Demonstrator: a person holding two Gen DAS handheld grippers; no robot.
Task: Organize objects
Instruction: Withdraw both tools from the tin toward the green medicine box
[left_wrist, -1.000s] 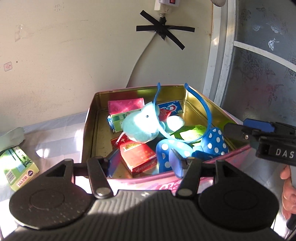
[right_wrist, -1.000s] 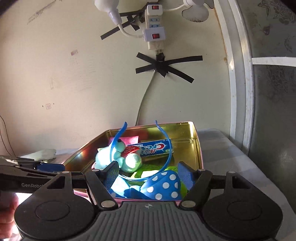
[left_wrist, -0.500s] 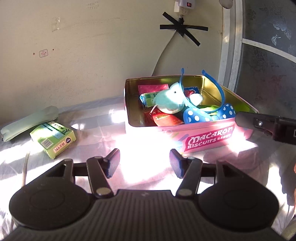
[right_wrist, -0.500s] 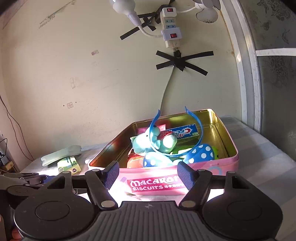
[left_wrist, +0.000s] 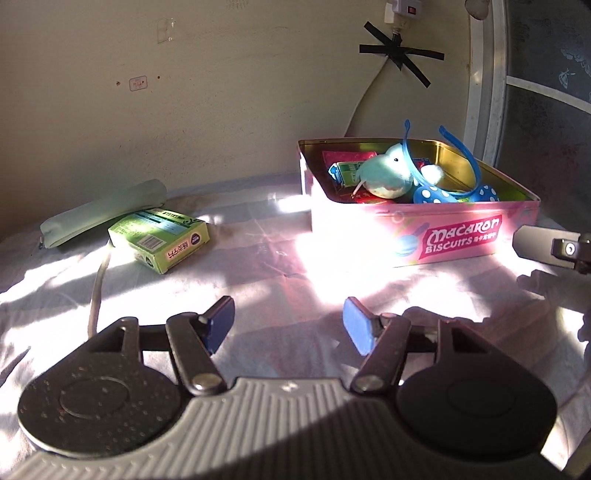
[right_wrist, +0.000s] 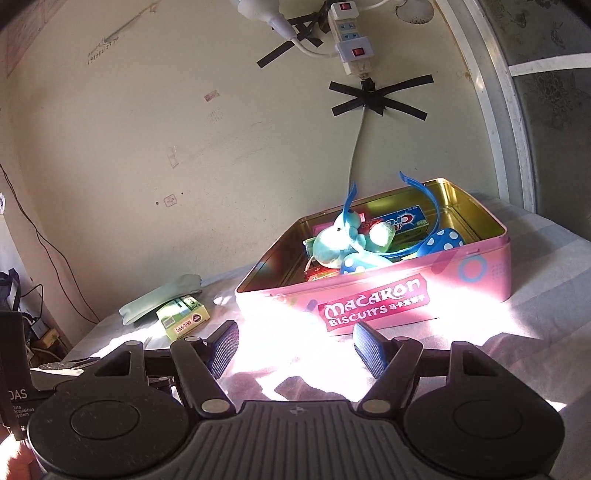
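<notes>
Biscuit tin (left_wrist: 424, 236) full of items, left gripper (left_wrist: 288, 328) and right gripper (right_wrist: 293, 347) both spread wide, empty, touching nothing

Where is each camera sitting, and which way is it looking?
Left wrist: sits on the left tool, low over the bed, facing the pink tin and wall; the right tool pokes in at right.
Right wrist: sits on the right tool, facing the same tin from its other side.
Both share the tin, green box and taped cord.
</notes>
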